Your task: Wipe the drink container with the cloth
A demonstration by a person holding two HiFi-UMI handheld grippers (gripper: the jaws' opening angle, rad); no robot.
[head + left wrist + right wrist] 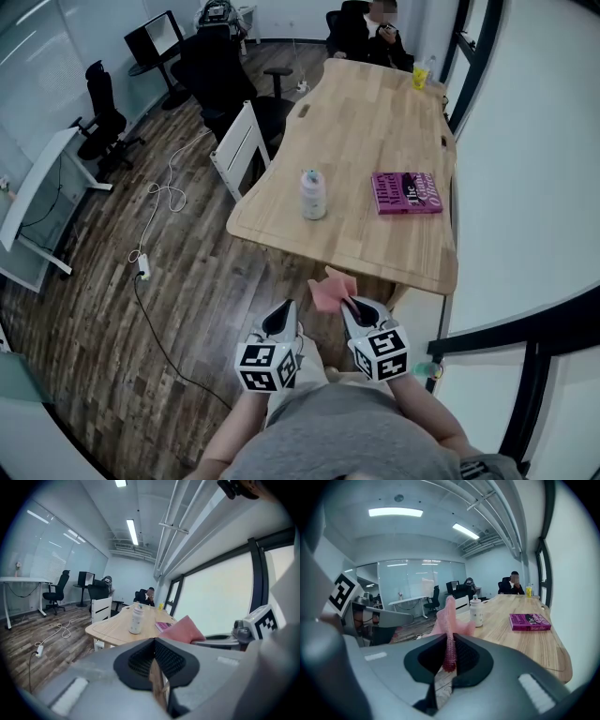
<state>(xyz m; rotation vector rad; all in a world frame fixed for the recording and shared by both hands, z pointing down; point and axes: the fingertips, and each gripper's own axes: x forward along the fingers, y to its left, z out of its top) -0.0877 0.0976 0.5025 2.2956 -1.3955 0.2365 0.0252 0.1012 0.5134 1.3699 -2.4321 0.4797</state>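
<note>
A white drink container (313, 195) with a pale lid stands upright on the wooden table (375, 112), near its front left edge; it also shows in the left gripper view (136, 619) and the right gripper view (476, 611). A pink cloth (332, 290) hangs in the air short of the table, pinched in my right gripper (352, 306), whose jaws are shut on it (449, 639). My left gripper (281, 322) floats beside it, jaws closed with nothing between them (153, 667). Both grippers are well short of the container.
A magenta book (406, 192) lies on the table right of the container. A person sits at the far end with a yellow cup (420, 75) nearby. Office chairs (225, 80), a white cabinet (242, 148), a floor cable (159, 197) and a window wall (525, 169) surround the table.
</note>
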